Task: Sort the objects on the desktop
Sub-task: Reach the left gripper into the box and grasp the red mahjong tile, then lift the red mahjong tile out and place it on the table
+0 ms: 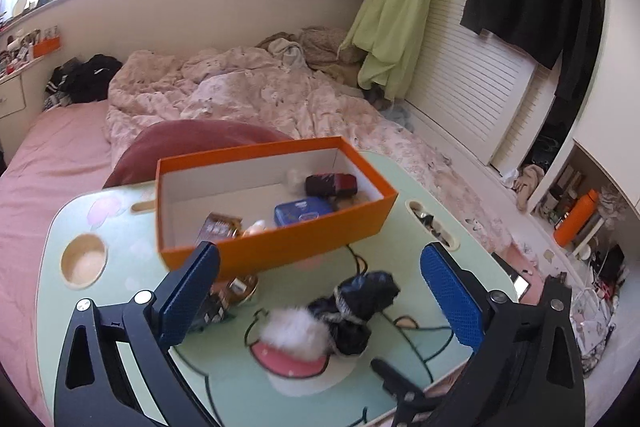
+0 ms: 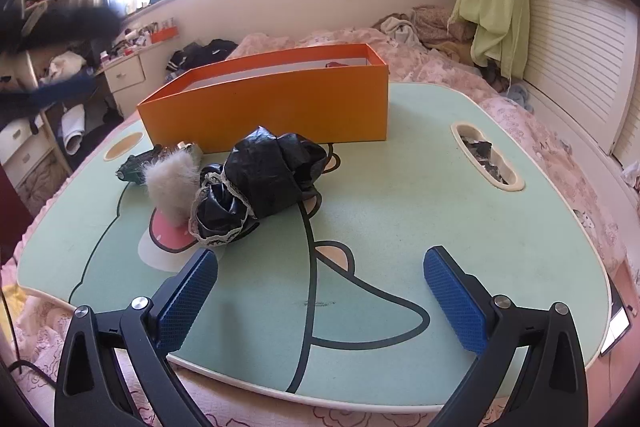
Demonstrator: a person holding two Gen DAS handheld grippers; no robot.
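An orange box [image 1: 280, 243] stands at the far side of a green cartoon-print lap table [image 2: 400, 187]. Inside it lie a blue tin [image 1: 304, 211], a dark red item [image 1: 332, 184] and a brown packet [image 1: 218, 227]. In front of the box lies a black lace-trimmed bundle [image 2: 268, 179] with a white fur puff [image 2: 172, 179] beside it. A dark green item [image 2: 138, 165] and a small gold jar [image 1: 242, 289] sit by the box's near wall. My left gripper [image 1: 320, 255] hangs open above the bundle, holding nothing. My right gripper [image 2: 320, 257] is open over the table's near edge, also holding nothing.
The table rests on a bed with a rumpled pink quilt [image 1: 240, 87]. A round cup recess [image 1: 84, 261] is at the table's left and a slot [image 2: 486, 157] with dark bits at its right. A phone [image 1: 522, 285] lies past the right edge.
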